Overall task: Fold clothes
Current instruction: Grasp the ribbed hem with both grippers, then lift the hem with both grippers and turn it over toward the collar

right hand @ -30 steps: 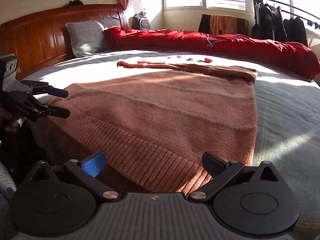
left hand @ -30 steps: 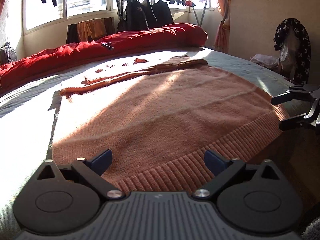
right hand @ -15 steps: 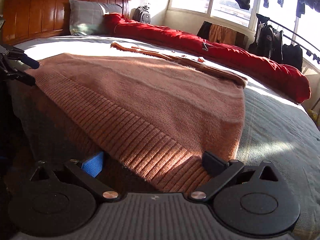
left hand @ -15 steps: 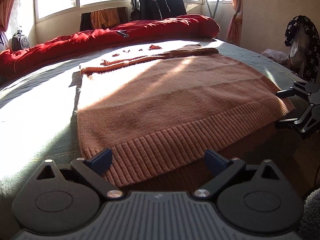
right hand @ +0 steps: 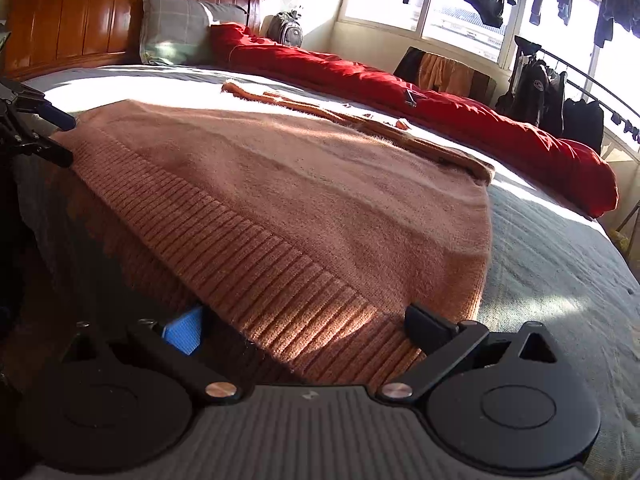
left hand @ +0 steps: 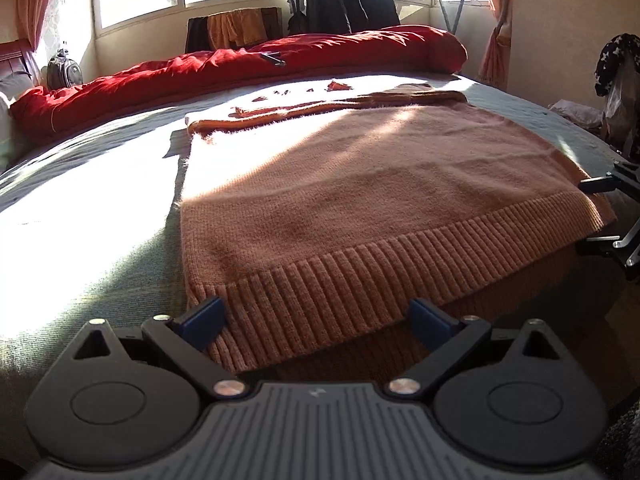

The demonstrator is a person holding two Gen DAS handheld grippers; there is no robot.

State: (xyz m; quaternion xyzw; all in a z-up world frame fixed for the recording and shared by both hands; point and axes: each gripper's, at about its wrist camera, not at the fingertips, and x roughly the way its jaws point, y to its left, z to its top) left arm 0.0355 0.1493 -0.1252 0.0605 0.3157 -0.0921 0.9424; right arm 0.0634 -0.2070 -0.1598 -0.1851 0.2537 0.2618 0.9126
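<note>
Sunny grey bed (left hand: 100,240) holds a fuzzy pink knitted sweater (left hand: 360,184) at its near edge. Left gripper (left hand: 316,316) and right gripper (right hand: 304,324) are spread wide around the ribbed hem corners, pinching nothing. Both should squeeze together, then lift evenly toward the red quilt (left hand: 248,64).

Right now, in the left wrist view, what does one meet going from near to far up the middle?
Left gripper → ribbed hem of the pink knitted sweater → folded orange sleeves → long red quilt → dark jackets on the metal rack.
</note>
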